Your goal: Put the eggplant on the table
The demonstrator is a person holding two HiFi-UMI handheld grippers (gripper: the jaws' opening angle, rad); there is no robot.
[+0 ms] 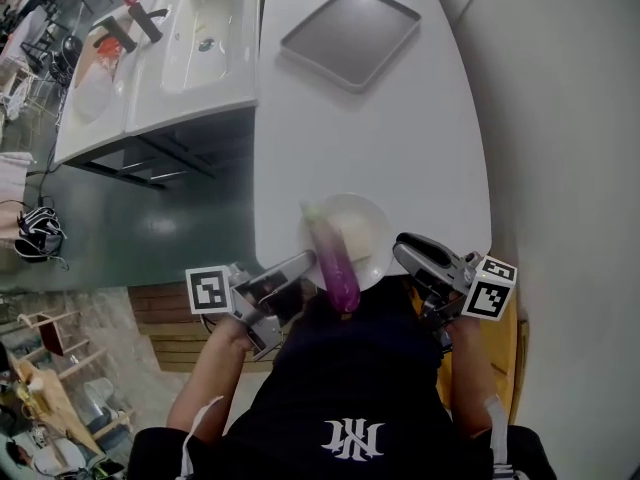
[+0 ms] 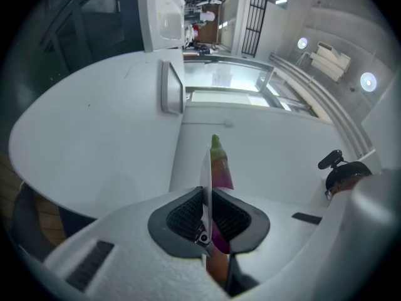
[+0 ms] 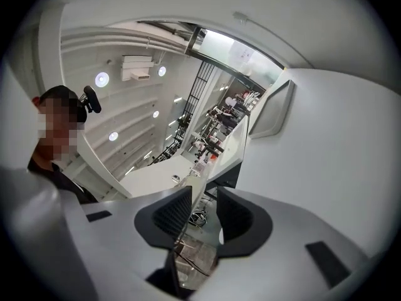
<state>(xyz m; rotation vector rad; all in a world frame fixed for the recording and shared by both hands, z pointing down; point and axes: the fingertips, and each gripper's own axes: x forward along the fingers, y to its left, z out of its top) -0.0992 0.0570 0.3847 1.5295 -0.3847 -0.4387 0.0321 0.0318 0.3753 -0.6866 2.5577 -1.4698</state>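
A purple eggplant (image 1: 333, 258) with a green stem end lies on a white plate (image 1: 368, 224) at the near edge of the white table (image 1: 400, 138). Its purple end sticks out past the plate's rim toward me. My left gripper (image 1: 300, 265) comes in from the left and is shut on the plate's rim. In the left gripper view the plate (image 2: 205, 171) shows edge-on between the pads of the left gripper (image 2: 210, 215), with the eggplant (image 2: 220, 165) lying just beyond. My right gripper (image 1: 410, 253) is right of the plate, apart from it. In its own view the right gripper (image 3: 203, 209) is open and empty.
A grey tray (image 1: 350, 35) lies at the far end of the table. A white double sink (image 1: 205, 33) with black taps stands to the left, across a gap of dark floor. A pale wall runs along the table's right side.
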